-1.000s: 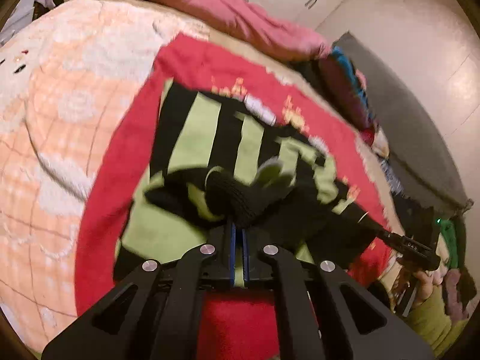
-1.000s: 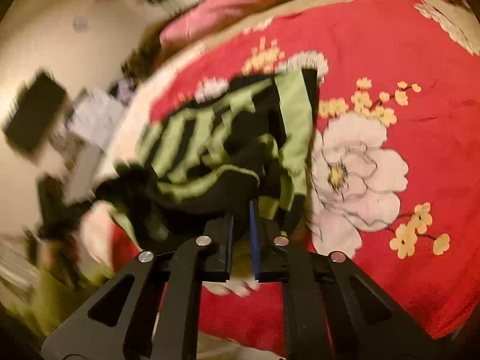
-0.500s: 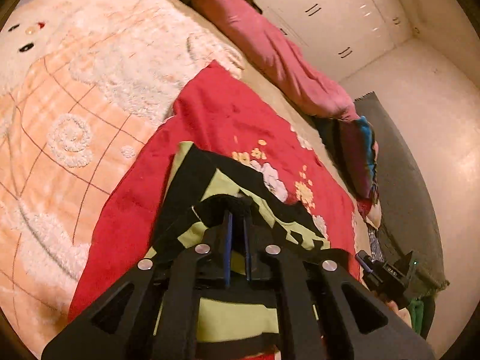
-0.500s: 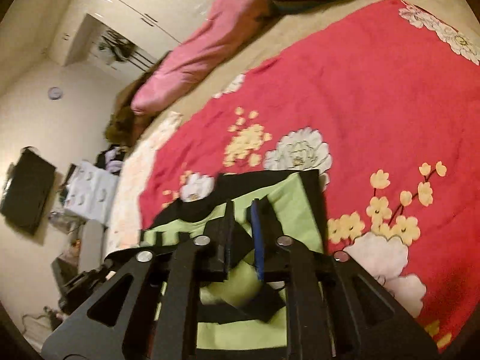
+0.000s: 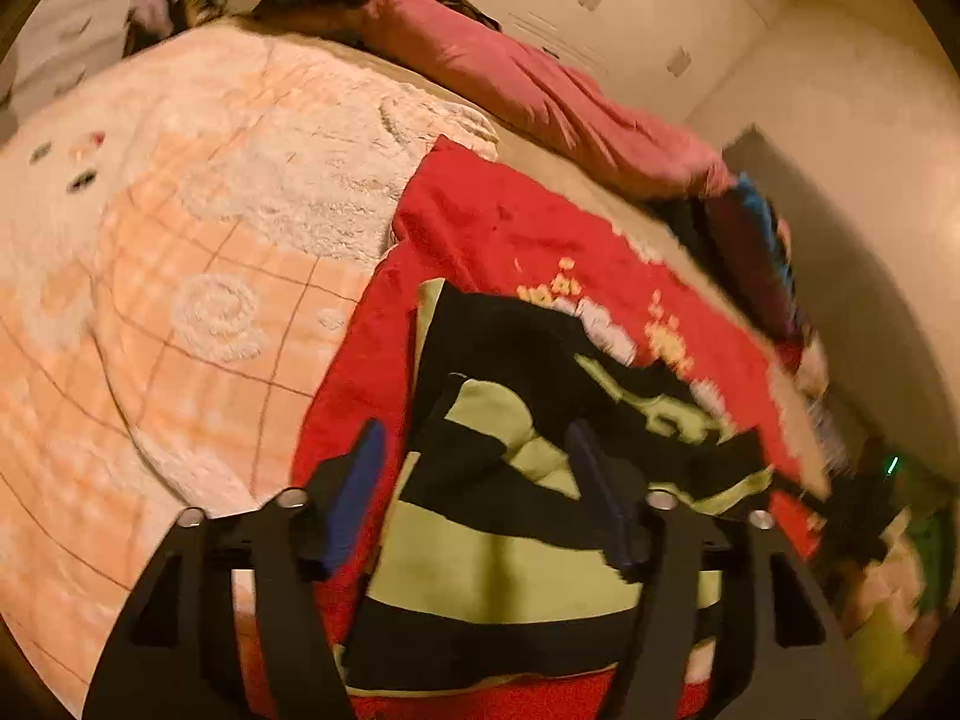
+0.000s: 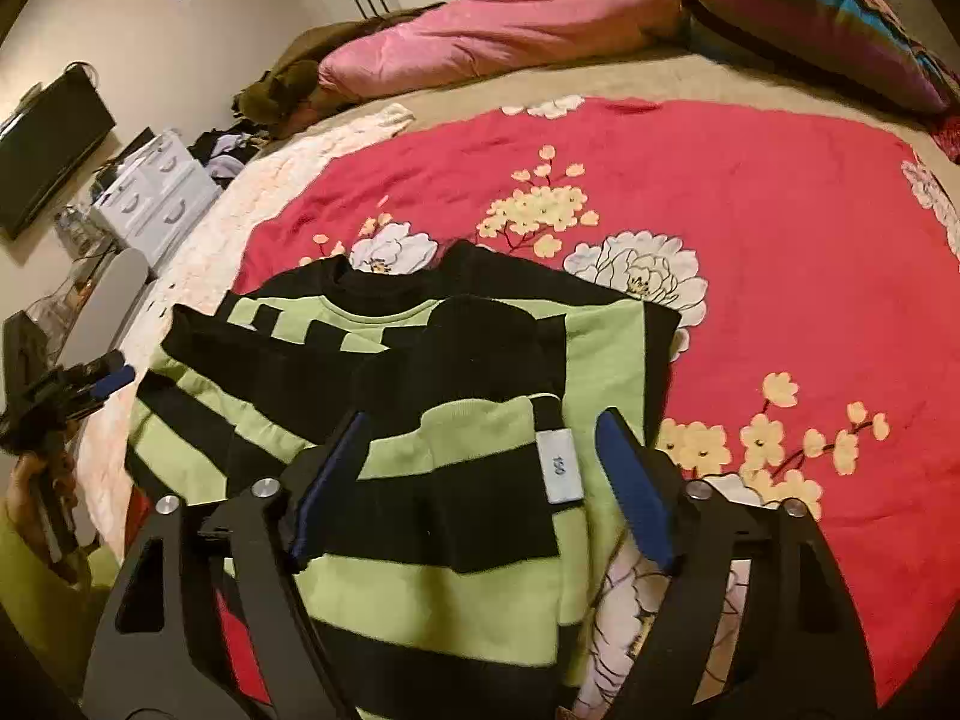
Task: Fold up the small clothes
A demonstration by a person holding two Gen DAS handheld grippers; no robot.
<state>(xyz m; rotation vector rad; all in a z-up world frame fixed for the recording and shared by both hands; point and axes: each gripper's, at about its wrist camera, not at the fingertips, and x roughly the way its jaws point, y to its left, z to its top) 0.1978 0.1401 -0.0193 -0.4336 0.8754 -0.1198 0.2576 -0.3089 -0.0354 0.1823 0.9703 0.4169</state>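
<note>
Bedroom: striped sweater [image 6: 480, 462] lies folded on a red floral blanket [image 6: 750, 192]; both grippers' fingers [image 6: 636, 492] are opening, releasing it.

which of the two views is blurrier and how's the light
Left wrist view: motion-smeared, worst along the right edge, the striped sweater soft. Right wrist view: sharp, with the sweater's white tag and the red floral blanket crisp. Both: warm dim yellowish indoor light, fisheye bending at the rim.
</note>
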